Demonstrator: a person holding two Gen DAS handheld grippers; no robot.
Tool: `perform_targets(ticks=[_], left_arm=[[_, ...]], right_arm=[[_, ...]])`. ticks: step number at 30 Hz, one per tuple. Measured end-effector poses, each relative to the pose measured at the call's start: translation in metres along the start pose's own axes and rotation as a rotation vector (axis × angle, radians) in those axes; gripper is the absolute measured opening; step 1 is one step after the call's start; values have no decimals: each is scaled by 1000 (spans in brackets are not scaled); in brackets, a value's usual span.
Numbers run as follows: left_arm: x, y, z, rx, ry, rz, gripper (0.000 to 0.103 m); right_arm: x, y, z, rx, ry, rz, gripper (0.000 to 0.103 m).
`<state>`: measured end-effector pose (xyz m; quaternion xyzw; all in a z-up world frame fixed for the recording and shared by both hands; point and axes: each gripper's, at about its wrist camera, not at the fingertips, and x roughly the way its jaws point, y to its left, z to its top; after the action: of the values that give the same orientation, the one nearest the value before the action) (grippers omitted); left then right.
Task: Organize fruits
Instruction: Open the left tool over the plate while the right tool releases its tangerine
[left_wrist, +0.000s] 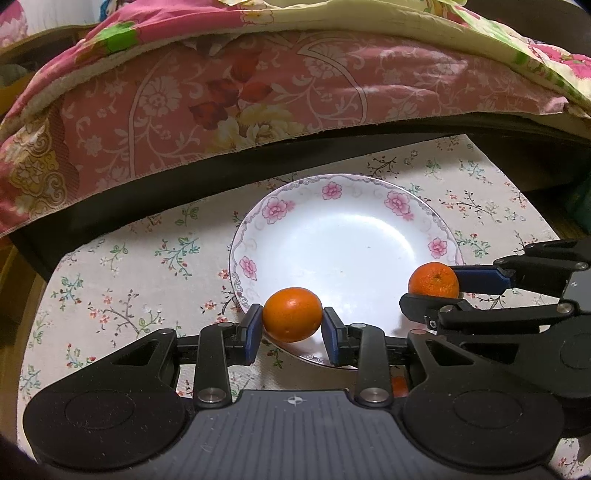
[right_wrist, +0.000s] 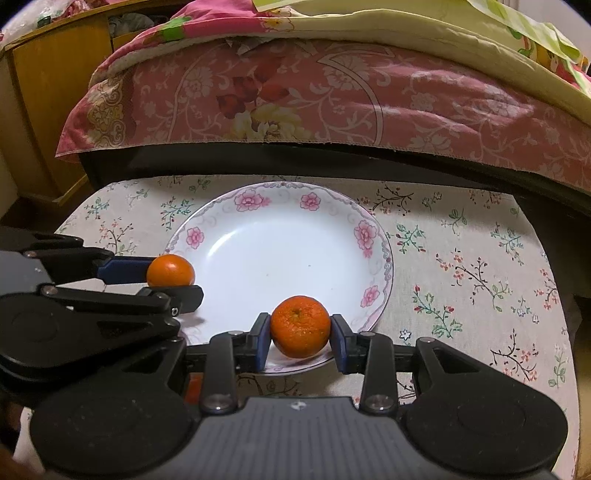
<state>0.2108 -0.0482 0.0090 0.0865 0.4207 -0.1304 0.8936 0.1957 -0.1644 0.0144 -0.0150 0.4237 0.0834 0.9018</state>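
Note:
A white plate (left_wrist: 273, 210) (right_wrist: 251, 199) with pink flowers on its rim lies on the floral cloth. My left gripper (left_wrist: 292, 315) (right_wrist: 173, 280) is shut on a smooth orange (left_wrist: 291, 314) (right_wrist: 170, 270) over the plate's near left rim. My right gripper (right_wrist: 300, 328) (left_wrist: 432, 291) is shut on a rougher-skinned mandarin (right_wrist: 300, 326) (left_wrist: 434, 280), stem dimple up, over the plate's near right rim. The two grippers sit side by side, close together. The plate's middle holds nothing.
A floral tablecloth (left_wrist: 122, 288) (right_wrist: 480, 266) covers the small table. Behind it runs a dark bed frame (left_wrist: 184, 184) under a pink floral quilt (left_wrist: 258, 92). A wooden cabinet (right_wrist: 48, 110) stands at the far left. Something orange (left_wrist: 399, 386) peeks from under the gripper bodies.

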Motion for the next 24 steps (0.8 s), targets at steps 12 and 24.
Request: perform_targets(ticks=[12, 24], left_arm=[[3, 5, -1, -6, 8, 18, 52], [-5, 6, 0, -1, -9, 36, 52]], right_arm=[[1, 1, 1, -22, 1, -13, 30], [-3, 1, 3, -17, -16, -14, 36]])
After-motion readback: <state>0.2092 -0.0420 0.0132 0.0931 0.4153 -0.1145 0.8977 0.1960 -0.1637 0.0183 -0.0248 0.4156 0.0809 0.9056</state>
